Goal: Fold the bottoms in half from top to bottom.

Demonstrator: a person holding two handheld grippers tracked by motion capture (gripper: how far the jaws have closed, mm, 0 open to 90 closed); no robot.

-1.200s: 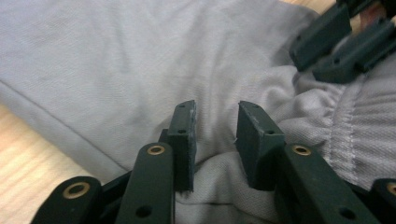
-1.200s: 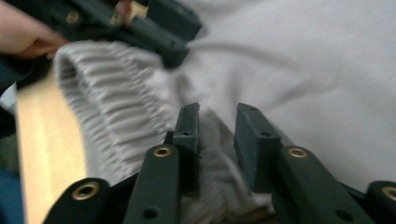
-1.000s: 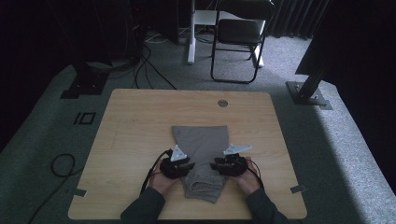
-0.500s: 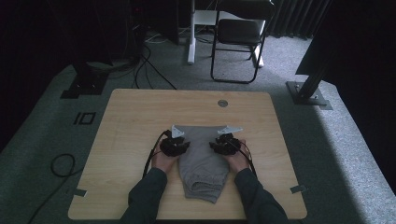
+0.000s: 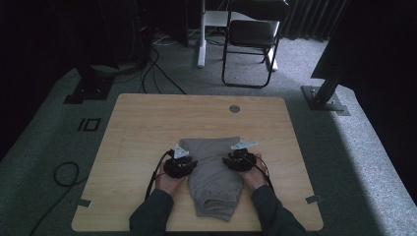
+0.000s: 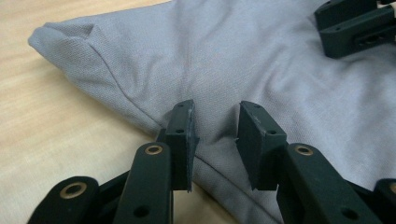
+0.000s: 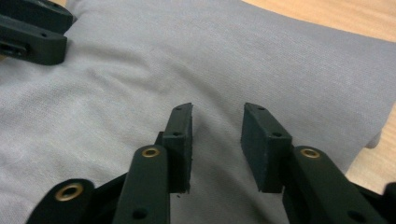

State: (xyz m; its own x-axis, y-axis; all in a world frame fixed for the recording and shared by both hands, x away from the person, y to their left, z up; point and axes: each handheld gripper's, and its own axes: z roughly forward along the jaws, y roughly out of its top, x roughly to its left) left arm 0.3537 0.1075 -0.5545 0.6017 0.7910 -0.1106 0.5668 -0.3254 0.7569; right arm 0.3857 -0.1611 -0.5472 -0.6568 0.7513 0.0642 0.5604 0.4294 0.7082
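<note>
High view: mid-fold of grey knit garment [image 5: 215, 173] nr table's [image 5: 147, 118] front edge; left gripper [image 5: 186, 162] & right gripper [image 5: 235, 158], jaws just narrowing, part-open, empty, above cloth. Next: prob. pinch side edges.

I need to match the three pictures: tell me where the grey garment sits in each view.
High view: grey garment lies at the table's near middle, between both grippers.
Left gripper view: it covers the upper right.
Right gripper view: it spans the picture.
Shared landmark: the light wooden tabletop.

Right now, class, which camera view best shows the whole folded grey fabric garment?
The high view: the folded grey fabric garment lies complete on the wooden table. The left gripper view shows its seamed edge and a corner; the right gripper view shows a flat stretch.
</note>
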